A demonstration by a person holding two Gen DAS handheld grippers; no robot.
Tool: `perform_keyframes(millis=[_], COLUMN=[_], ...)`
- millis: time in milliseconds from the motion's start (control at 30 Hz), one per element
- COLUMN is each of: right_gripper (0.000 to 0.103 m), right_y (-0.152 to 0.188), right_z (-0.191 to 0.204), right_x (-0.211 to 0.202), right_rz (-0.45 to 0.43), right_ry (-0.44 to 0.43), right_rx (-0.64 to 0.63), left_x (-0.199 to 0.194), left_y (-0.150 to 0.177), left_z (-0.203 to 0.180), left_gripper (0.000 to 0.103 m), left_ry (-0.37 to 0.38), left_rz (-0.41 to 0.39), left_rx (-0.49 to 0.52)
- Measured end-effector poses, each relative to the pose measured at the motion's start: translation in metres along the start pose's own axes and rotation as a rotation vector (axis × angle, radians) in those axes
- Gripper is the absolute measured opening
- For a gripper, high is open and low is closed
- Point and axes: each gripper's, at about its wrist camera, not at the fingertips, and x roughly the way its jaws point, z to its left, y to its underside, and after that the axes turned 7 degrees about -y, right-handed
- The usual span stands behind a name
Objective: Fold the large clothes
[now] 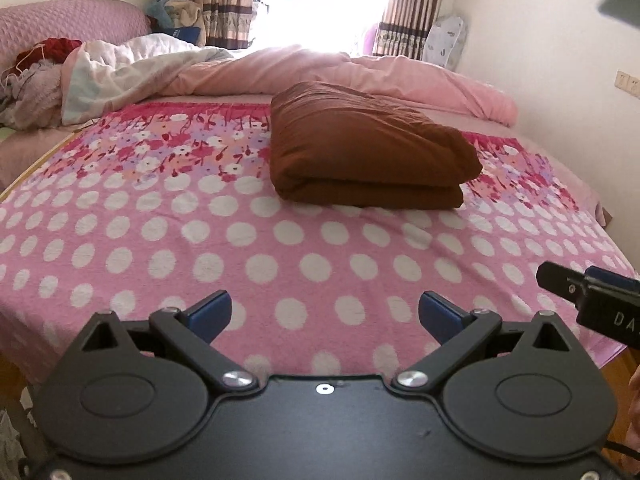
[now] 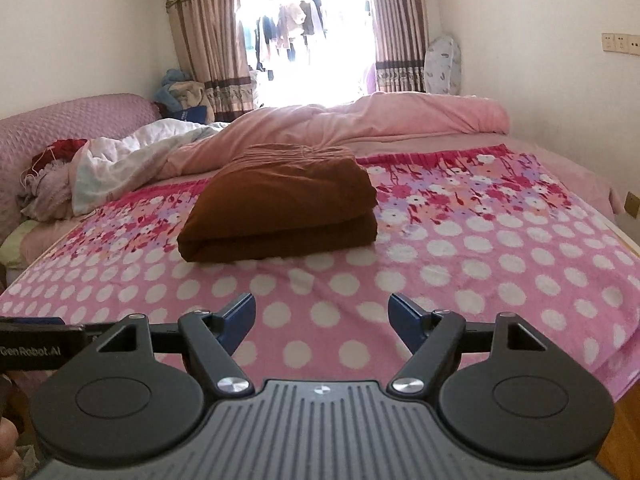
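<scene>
Spread jaws empty, folded brown garment (image 1: pixel 368 144) well ahead.

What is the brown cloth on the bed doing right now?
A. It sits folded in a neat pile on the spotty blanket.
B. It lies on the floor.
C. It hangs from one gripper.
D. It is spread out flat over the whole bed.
A: the brown cloth lies folded in stacked layers on the spotty blanket, and both the left gripper and the right gripper stand open and empty, away from it.
</scene>
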Motion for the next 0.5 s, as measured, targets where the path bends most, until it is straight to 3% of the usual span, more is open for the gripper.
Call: perform_keyframes(millis=[500], right_gripper=[0.089], right_y=[0.007], right_z=[0.004], right_x=[-0.023], right_rz=[-0.030], right_ry=[0.009], right_rx=[-0.016], left_x=[-0.022], left_y=[0.005], left_z=[-0.005], left_gripper=[0.103], left_ry=[-0.024], left_rz=[-0.036], left_rx=[0.002])
